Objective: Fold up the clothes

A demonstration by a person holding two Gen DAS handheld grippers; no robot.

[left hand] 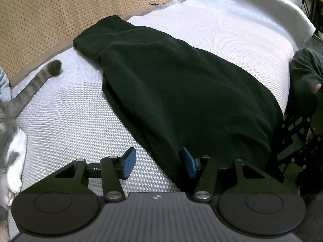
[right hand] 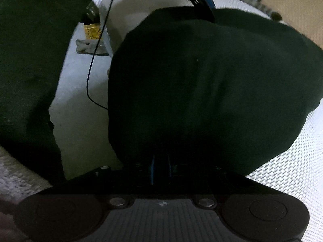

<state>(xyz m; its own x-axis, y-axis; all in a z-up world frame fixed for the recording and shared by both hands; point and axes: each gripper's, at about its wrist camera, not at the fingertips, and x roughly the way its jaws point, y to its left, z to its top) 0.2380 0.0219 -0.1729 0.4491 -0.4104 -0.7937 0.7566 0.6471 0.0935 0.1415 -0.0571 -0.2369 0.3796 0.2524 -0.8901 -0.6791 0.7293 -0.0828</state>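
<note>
Dark garment (left hand: 177, 84): one piece, black or very deep green, lying on the white woven bed cover (left hand: 66, 121) in front of you. In the left wrist view it runs from the near right, by your left tool, up to the far left, where a narrower end stops just short of the tan woven mat (left hand: 50, 14). It lies mostly flat, with soft folds along its left edge.

Left gripper (left hand: 158, 162): your tongs stand wide apart, blue pads (left hand: 129, 162) showing on both fingers. The left finger is over bare cover; the right finger sits at the garment's near edge. Nothing is between them.

Right gripper (right hand: 160, 166): your tongs are drawn narrow, the blue pads nearly together, and the garment's (right hand: 212, 80) near edge appears pinched between them. The cloth bulges up and fills most of the right wrist view. Lighting there is dim, so the exact hold is hard to read.

Cat (left hand: 12, 141): grey tabby with white paws, at the left edge of the left wrist view, on the cover; its striped tail (left hand: 40, 78) reaches toward the garment without touching it.

Sleeve (left hand: 304, 76): dark, at the far right of the left wrist view, above your right tool's black frame.

Thin black cable (right hand: 99, 40): hangs over the pale bed side, left of the garment in the right wrist view.
</note>
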